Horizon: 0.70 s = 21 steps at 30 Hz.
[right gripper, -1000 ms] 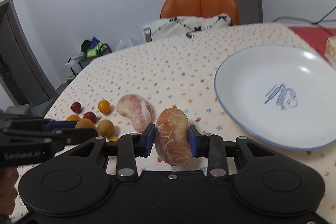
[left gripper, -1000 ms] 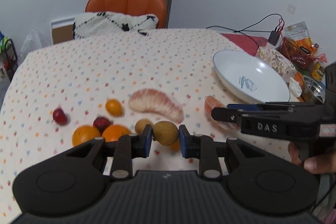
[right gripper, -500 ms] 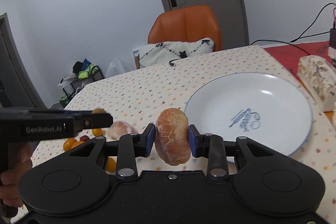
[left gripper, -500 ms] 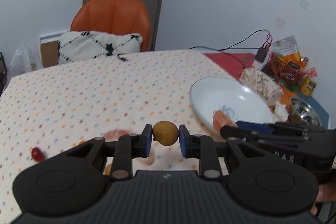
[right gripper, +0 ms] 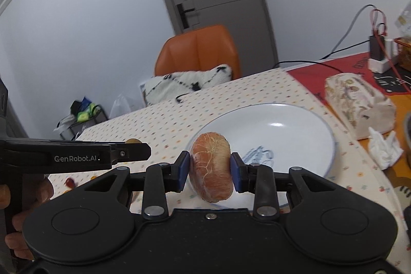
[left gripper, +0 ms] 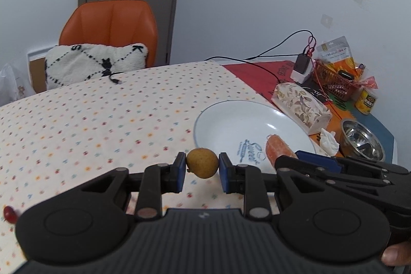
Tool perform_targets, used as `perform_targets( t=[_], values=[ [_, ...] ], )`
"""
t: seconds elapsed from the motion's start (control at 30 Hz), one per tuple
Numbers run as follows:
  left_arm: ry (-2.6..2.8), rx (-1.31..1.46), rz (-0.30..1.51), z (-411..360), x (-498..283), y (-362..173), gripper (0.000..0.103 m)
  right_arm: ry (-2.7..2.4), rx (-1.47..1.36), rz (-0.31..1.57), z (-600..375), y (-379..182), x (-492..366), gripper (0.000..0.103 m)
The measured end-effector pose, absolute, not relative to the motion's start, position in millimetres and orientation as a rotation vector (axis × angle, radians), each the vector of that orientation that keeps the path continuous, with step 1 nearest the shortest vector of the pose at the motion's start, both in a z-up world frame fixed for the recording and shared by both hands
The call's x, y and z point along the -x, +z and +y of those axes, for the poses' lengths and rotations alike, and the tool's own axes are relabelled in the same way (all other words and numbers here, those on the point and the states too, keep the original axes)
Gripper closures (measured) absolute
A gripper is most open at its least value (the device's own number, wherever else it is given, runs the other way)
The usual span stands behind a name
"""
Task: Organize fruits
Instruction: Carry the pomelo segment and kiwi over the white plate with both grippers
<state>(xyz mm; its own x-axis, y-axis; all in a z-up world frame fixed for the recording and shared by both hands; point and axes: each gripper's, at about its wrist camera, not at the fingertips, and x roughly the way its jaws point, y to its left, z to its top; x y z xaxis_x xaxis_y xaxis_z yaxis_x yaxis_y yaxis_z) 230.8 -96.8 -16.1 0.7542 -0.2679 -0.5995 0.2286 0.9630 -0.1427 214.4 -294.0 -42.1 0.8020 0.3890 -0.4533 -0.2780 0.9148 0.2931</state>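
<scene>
1. The left gripper (left gripper: pixel 202 168) is clenching a small brown round fruit (left gripper: pixel 202 162) just beside the white plate (left gripper: pixel 231 117).
2. The right gripper (right gripper: pixel 210 168) is gripping a peeled pomelo segment (right gripper: pixel 211 170) over the plate's near rim.

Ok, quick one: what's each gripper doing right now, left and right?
Left gripper: shut on the small brown fruit, held near the plate.
Right gripper: shut on the peeled citrus piece, held over the plate's near edge.

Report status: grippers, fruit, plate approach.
Left gripper shut on small brown fruit. Right gripper shut on peeled pomelo segment. Both near white plate. Plate bare, nothing blocking.
</scene>
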Motion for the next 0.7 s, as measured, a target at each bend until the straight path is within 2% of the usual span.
perform_targets(
  t=[0.7],
  values=[
    [-0.294,0.017,0.725,-153.1,-278.2,-39.2,0.077,0.244,-0.301,0.5,-337.9,-69.5,-237.9,0.071]
  ],
)
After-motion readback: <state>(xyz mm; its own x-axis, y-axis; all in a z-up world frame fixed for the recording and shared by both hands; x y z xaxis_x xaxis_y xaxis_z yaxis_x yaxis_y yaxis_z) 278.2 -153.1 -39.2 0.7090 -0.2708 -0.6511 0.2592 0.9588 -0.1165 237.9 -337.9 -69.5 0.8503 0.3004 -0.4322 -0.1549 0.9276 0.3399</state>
